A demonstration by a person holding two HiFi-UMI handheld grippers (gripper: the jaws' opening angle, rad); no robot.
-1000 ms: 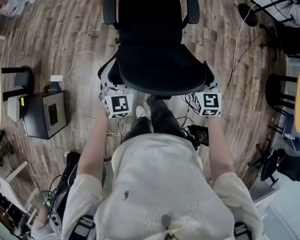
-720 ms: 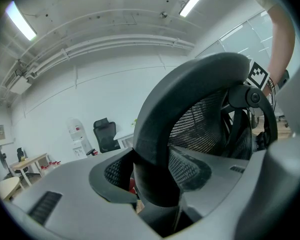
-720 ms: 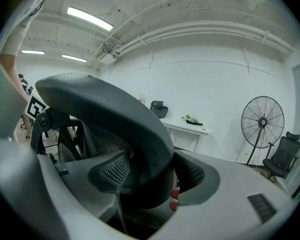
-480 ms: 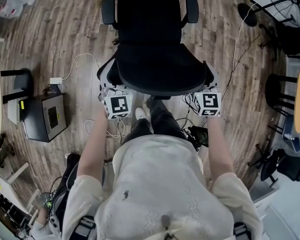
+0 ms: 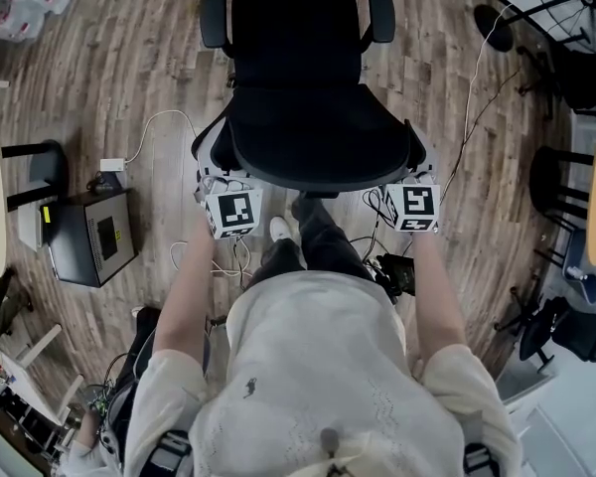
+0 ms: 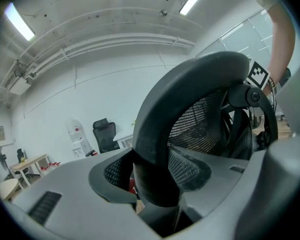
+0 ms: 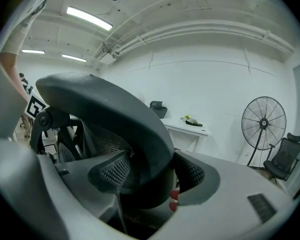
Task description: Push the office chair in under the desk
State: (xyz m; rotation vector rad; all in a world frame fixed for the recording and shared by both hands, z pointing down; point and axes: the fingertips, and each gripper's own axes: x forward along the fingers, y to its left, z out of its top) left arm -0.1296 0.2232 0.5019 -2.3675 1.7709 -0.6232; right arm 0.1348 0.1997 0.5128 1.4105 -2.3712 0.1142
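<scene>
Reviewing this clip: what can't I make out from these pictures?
- Target desk: the head view ends just past the office chair; the white table in the right gripper view is too far off to tell.
- Chair's wheeled base: head view, almost all hidden under the seat and backrest.
- What lies low ahead: both gripper views, blocked by the backrest filling them.

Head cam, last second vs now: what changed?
The office chair has rolled slightly away from the person, toward the top of the head view. The person has followed it: the black box on the floor has slid down the picture. Unchanged: the left gripper and right gripper stay clamped on the chair's back rim at the same corners.
</scene>
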